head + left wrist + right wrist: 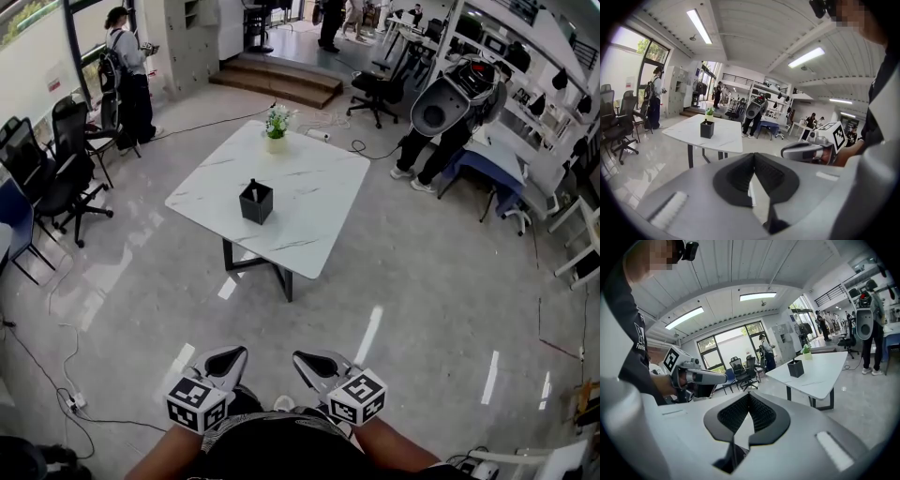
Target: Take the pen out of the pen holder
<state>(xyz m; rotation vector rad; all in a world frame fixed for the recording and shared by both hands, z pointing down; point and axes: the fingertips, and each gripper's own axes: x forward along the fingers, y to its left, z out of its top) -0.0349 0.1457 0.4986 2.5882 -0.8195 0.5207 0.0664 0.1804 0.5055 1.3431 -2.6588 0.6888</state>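
Now then: nothing gripped, and the target stands well out ahead.

The grey left gripper (753, 157) and grey right gripper (749, 397) each have their jaws pressed together on nothing, held low by the person's body. Well apart from them, the black square pen holder (256, 204) stands upright on the white marble-patterned table (309, 202), with a slim dark pen (251, 184) poking above its rim. The pen is probably light, stiff and smooth, so pinch the exposed top and draw it straight up. The holder may lift along with it; steadying it could help. Most of the pen is sunk inside the holder, and it's too small to tell cap from tip, or whether it's alone.
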